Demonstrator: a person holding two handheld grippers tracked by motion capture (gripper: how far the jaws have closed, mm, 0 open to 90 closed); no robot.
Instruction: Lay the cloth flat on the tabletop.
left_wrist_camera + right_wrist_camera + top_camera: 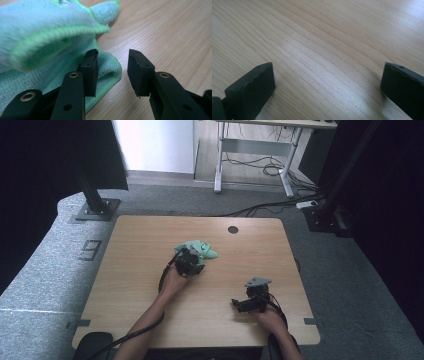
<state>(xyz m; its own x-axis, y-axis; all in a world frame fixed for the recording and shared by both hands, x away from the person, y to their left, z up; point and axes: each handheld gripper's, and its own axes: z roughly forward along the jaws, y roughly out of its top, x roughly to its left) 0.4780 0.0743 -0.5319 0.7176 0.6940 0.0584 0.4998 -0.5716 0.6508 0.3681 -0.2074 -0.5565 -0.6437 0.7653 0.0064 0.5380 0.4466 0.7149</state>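
Left jaws: the left gripper (112,72) has its black jaws apart; in the left gripper view one jaw rests against the folded edge of the cloth at lower left, the other stands over bare wood, with nothing clamped between them.
Right jaws: the right gripper (327,87) has its jaws spread wide, low over bare wood grain, holding nothing.
Cloth: the crumpled mint-green terry cloth with a brighter green hem (200,250) lies just above the centre of the high view, bunched rather than flat; a raised fold blurs across the upper left of the left gripper view.
Table: the light wooden table with rounded corners (140,250) carries the cloth.
Grippers apart: in the high view the right gripper sits at lower right, well apart from the cloth.
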